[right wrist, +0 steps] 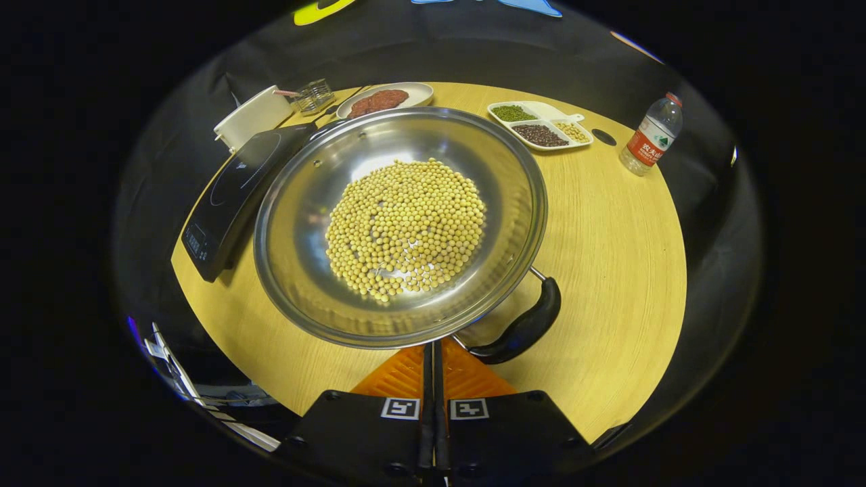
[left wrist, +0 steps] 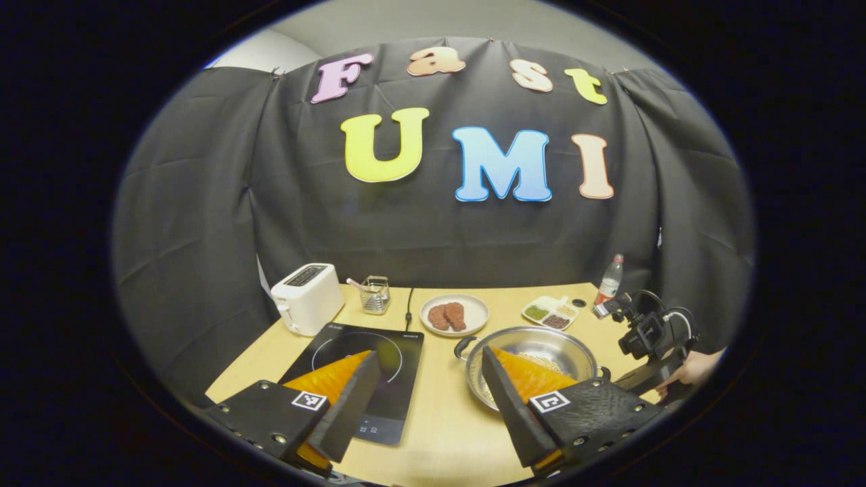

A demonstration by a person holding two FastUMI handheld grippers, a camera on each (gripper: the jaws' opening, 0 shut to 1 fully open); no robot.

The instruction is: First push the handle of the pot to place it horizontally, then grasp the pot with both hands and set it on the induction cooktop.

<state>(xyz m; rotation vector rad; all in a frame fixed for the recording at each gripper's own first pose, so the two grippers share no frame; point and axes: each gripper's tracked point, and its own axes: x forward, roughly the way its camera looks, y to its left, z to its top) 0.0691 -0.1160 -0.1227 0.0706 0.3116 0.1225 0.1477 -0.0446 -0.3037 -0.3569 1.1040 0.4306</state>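
Hovering low over the near edge of the table [left wrist: 433, 433], the left gripper [left wrist: 433, 399] has its fingers spread wide and holds nothing; one finger lies over the induction cooktop [left wrist: 365, 379], the other over the near rim of the pot [left wrist: 534, 352]. In the right gripper view, the right gripper [right wrist: 433, 365] has its fingers pressed together with no visible gap between them, the tips right at the pot's near rim beside the black handle [right wrist: 521, 328]; whether they touch the rim cannot be told. The pot [right wrist: 406, 223] sits on the table just right of the cooktop, not on it, holding a heap of yellow beans [right wrist: 406, 226]. Its near handle curves to the right of the right gripper's tips, and a second small handle shows on the far left side in the left gripper view. Farther right in that view, the right gripper's body [left wrist: 649, 331] is held by a hand [left wrist: 697, 368] at the table's edge. Beyond the pot stand a plate of brown patties [left wrist: 453, 314], a divided dish of grains [left wrist: 550, 312] and a water bottle [left wrist: 610, 279]; far left are a white toaster [left wrist: 308, 297] and a small glass holder [left wrist: 374, 295].
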